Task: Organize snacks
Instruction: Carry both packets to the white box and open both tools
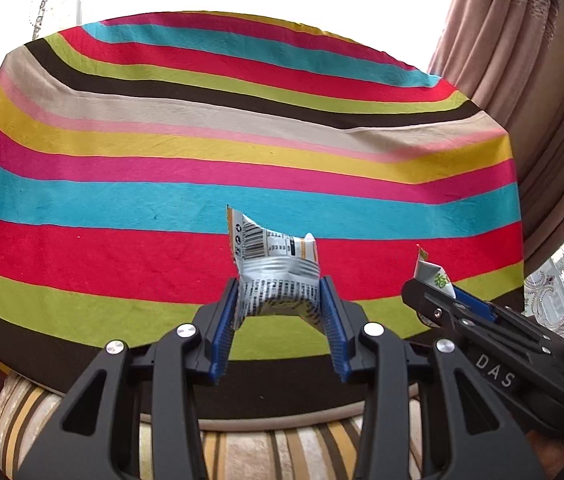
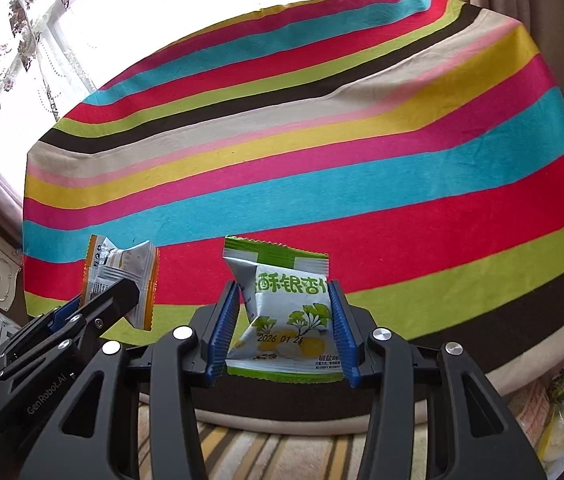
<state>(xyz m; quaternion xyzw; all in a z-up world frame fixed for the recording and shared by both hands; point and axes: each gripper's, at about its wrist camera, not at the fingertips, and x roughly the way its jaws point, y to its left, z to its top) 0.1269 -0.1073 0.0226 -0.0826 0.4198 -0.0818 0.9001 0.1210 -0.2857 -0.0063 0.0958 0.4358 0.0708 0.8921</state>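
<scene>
My left gripper (image 1: 280, 292) is shut on a white and orange snack packet (image 1: 274, 268), its printed back with a barcode facing me, held above the striped tablecloth (image 1: 162, 152). My right gripper (image 2: 284, 300) is shut on a white and green snack packet (image 2: 290, 312) with yellow fruit printed on it. In the left wrist view the right gripper (image 1: 438, 292) comes in from the right with a corner of the green packet (image 1: 434, 276) showing. In the right wrist view the left gripper (image 2: 122, 296) comes in from the left, holding the orange packet (image 2: 122, 272).
The striped cloth (image 2: 322, 140) covers a table that reaches back to a bright window (image 2: 22, 40). A brown curtain (image 1: 522, 60) hangs at the right. A striped sofa cushion (image 1: 262, 452) lies below the near table edge. A bag of snacks (image 2: 558, 408) sits low at the right.
</scene>
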